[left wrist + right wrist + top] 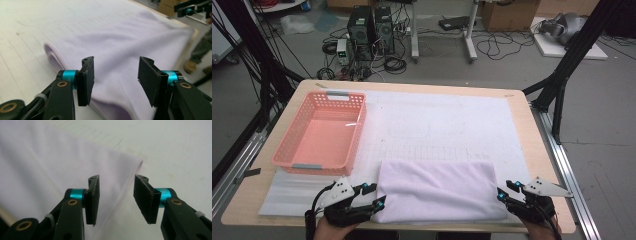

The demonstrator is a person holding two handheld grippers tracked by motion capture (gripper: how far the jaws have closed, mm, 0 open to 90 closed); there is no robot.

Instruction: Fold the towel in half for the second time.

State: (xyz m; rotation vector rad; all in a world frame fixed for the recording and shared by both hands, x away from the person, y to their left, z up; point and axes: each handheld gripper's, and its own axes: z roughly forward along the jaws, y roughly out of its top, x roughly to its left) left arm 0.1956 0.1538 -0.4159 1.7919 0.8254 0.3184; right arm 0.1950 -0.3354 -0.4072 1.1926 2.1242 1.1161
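A folded pale lilac cloth (437, 190) lies flat on the white mat (437, 125) near the table's front edge. My left gripper (377, 196) sits at the cloth's near left corner. In the left gripper view it (115, 77) stands open, and the cloth (120, 42) lies beyond and under the gap without touching the pads. My right gripper (505, 190) sits at the cloth's near right corner. In the right gripper view it (116, 197) is also open, over the cloth's folded edge (130, 177). The right gripper (186, 8) also appears far off in the left gripper view.
A pink plastic basket (357, 125) with nothing in it stands on the left of the wooden table (532, 130), behind my left gripper. Beyond the table, computer towers (372, 27), cables and black frame legs stand on the floor.
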